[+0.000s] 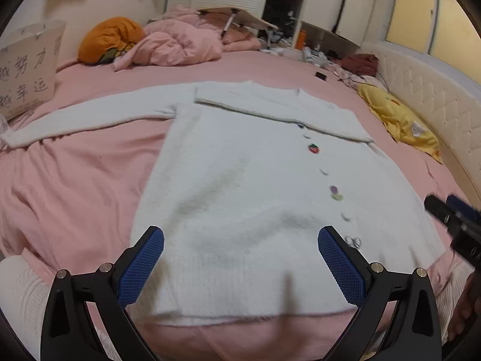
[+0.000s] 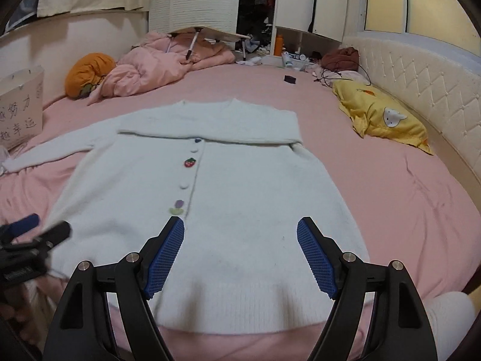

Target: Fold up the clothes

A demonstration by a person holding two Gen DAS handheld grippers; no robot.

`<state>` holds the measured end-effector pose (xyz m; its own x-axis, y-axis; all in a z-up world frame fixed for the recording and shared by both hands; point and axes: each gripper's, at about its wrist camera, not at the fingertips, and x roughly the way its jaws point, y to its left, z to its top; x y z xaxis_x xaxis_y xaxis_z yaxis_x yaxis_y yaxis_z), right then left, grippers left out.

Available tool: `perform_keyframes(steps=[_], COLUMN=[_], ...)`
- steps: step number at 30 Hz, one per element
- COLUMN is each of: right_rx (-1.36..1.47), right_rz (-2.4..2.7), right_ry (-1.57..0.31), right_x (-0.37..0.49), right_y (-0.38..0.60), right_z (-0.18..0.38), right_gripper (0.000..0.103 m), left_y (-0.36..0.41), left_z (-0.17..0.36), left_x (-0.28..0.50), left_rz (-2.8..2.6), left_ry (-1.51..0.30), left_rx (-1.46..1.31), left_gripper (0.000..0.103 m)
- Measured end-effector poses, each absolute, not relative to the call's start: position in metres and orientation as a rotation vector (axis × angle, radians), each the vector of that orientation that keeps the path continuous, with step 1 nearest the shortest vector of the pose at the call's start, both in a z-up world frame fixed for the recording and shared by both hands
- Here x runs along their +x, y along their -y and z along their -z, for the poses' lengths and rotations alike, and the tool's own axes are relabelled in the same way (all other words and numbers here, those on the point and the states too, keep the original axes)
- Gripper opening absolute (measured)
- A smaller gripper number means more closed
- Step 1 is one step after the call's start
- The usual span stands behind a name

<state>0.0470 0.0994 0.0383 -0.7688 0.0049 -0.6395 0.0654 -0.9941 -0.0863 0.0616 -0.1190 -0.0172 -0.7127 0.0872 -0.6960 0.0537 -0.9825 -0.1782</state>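
**A:** Looking along the left claw (image 1: 240,270), what do you see?

**B:** Its blue pads (image 1: 141,270) stand wide apart with nothing between them. They hover over the near hem of a white cardigan (image 1: 240,195) spread flat on the pink bed (image 1: 75,195). One sleeve (image 1: 90,120) stretches out to the left; the other is folded across the chest, just below the neckline. A row of buttons runs down the front, a strawberry-shaped one (image 1: 313,148) among them.

**A:** And the other claw?

**B:** The right claw (image 1: 451,213) shows at the right edge, blurred, above the cardigan's right side. Far left stands a white paper bag (image 1: 27,69) with writing on it; beside it lie an orange cushion (image 1: 111,39) and a crumpled pink quilt (image 1: 180,42).

**A:** Now the right wrist view.

**B:** The right claw (image 2: 240,255) is spread wide too, gripping nothing, over the near hem of the cardigan (image 2: 255,195). The strawberry button (image 2: 190,162) sits left of centre here. The left claw (image 2: 39,228) appears at the left edge, blurred, its tips apart over the cardigan's left side. A yellow pillow (image 2: 381,117) lies far right on the bed (image 2: 405,195), against a quilted white headboard (image 2: 421,84).
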Motion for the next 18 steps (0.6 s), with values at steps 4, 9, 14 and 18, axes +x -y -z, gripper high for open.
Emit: perform_keyframes(steps=[4,9,14,18], right_rx=[0.96,0.957,0.951,0.952], right_rz=[2.954,2.949,2.947,2.942], right_ry=[-0.162,-0.129,-0.125,-0.112], right_x=[0.057,0.062,0.066,0.067], right_y=[-0.099,-0.101,-0.102,-0.104], right_z=[-0.052,-0.056,-0.055,-0.055], right_gripper=[0.078,0.078,0.078,0.078], left_y=[0.111,0.109,0.112,0.112], left_z=[0.009,0.004,0.001,0.001], left_x=[0.069,0.076,0.08,0.081], left_rz=[-2.878,-2.888,-2.903,-2.906], left_ry=[0.23,0.199,0.222,0.232], left_rx=[-1.14,-1.124,-1.115,-1.12], left_gripper=[0.103,0.103,0.103,0.103])
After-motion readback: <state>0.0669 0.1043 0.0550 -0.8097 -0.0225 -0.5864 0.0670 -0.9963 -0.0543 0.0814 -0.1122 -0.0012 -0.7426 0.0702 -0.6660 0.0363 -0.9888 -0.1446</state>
